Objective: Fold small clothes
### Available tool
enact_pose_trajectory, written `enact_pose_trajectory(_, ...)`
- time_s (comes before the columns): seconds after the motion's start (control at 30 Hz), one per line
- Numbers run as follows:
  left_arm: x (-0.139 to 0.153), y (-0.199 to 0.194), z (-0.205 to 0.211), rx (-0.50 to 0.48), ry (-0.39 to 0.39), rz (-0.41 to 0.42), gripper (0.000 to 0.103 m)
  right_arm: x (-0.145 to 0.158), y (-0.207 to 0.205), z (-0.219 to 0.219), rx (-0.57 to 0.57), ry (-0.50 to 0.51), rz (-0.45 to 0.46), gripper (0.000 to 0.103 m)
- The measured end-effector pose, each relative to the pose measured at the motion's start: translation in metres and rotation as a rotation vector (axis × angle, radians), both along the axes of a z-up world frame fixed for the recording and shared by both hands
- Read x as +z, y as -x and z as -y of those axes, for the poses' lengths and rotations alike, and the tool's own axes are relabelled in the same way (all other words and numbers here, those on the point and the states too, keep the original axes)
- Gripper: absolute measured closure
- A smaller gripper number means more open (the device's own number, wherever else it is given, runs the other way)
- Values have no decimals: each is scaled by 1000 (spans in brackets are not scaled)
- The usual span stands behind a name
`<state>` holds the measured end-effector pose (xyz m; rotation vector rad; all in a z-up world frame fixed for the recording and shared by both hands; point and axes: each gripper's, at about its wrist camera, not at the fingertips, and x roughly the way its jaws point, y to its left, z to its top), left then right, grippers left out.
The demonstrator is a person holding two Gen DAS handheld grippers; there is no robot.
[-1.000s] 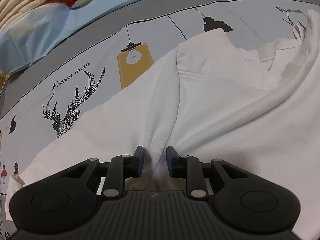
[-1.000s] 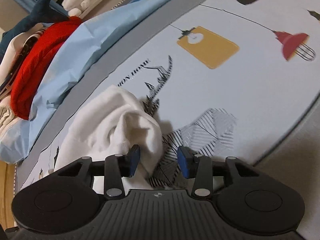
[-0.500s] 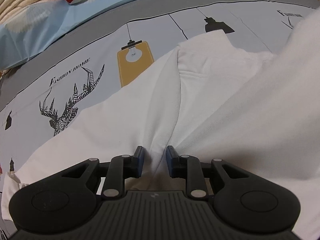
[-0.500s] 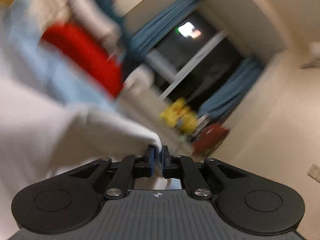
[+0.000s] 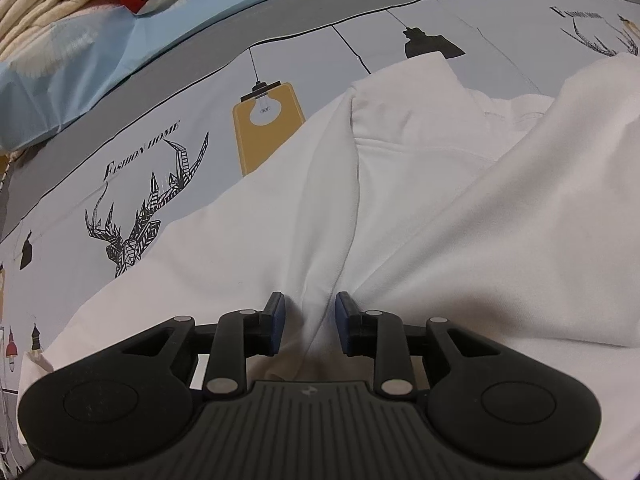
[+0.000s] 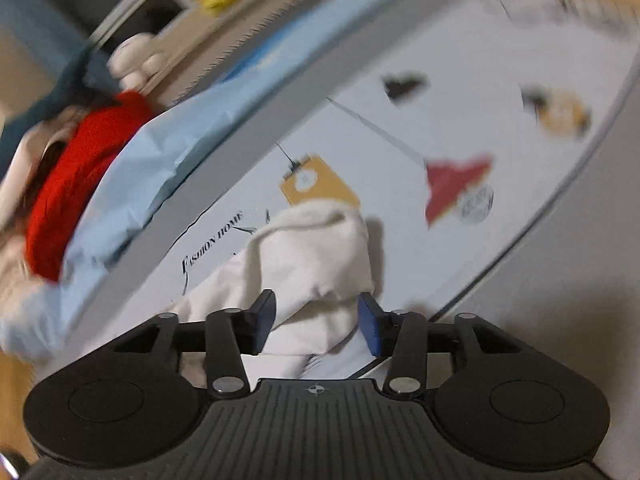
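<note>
White garment [image 5: 420,200] on printed bedsheet [image 5: 168,132], one side flap folded over, rest unfolded. Left gripper [image 5: 309,322] opening, cloth ridge between jaws. Right gripper [image 6: 316,326] opening, releasing bunched cloth.

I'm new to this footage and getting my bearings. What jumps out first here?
A white garment sprawls across the printed bedsheet, a ridge of it between the left gripper's slightly parted jaws. The right gripper's jaws are opening around a bunched white fold. A red cloth lies far left.
</note>
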<state>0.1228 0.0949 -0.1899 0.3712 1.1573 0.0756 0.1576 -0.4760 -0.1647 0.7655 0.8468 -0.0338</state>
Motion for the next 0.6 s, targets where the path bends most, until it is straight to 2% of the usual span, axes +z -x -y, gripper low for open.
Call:
enact_pose_trajectory(0.13,-1,2,2,-13,-16,4,72,-42,-6,15,-187,-261,-61,44)
enact_pose_trajectory(0.23,-1,2,1,-15,-13,5,72,-57,-12,18,-265,-321,-92,42)
enact_pose_trajectory(0.3,-1,2,1,-14,-11,4,72,-64,-16,21,-302,-363,-80,43)
enact_pose_trajectory(0.33,-1,2,2,-14,-12,4,72,-65,-20,23,-311,-367,-73,53)
enact_pose_trajectory(0.37,-1,2,1,-17,-14,4,72,-62,-22,22,-316,-353,-66,65)
enact_pose_trajectory(0.4,-1,2,2,-19,-16,4,72,-59,-27,21,-311,-331,-54,85)
enact_pose_trajectory(0.47,-2,2,2,-20,-16,3,72,-45,-33,17,-275,-278,4,88)
enact_pose_trajectory(0.5,-2,2,1,-19,-13,1,72,-30,-32,14,-248,-216,49,89)
enact_pose_trajectory(0.53,-1,1,1,-16,-8,0,72,-9,-30,9,-215,-122,122,90)
enact_pose_trajectory(0.6,-1,0,-1,-12,1,-2,72,60,-12,-20,-92,223,415,91)
